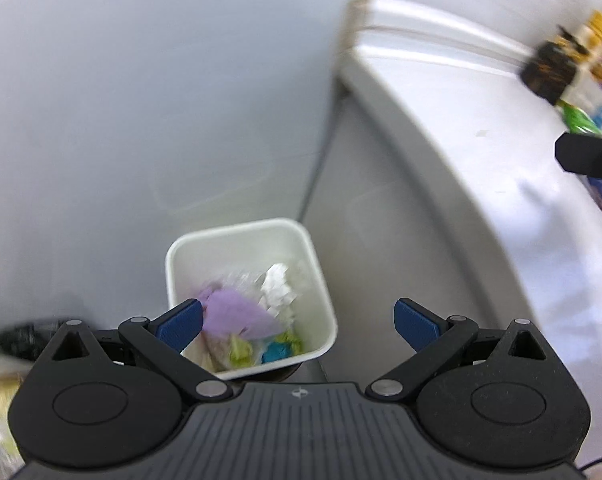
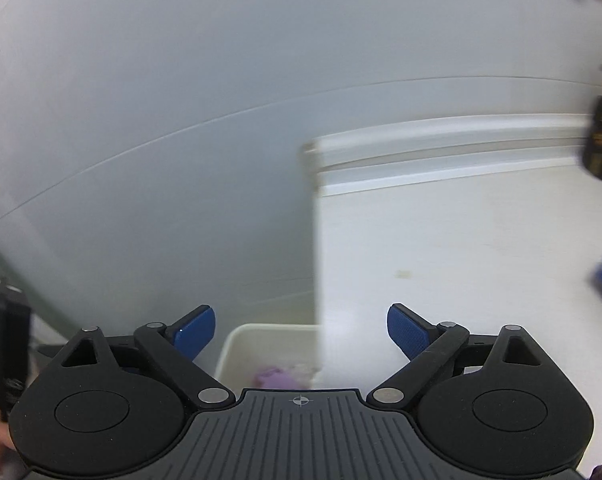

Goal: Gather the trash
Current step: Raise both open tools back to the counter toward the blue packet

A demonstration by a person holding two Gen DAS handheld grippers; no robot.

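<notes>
We see the left gripper (image 1: 299,326) and right gripper (image 2: 301,334) with jaws wide apart, gripping nothing, above the white bin (image 1: 237,240) holding crumpled trash (image 1: 237,312).

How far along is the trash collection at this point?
Done: the white bin beside the table already holds a purple scrap, white paper and green and blue wrappers. In hand: nothing; the left gripper and right gripper are both open and empty. Left: blurred items at the table's far end, too smeared to tell trash from keepers.
</notes>
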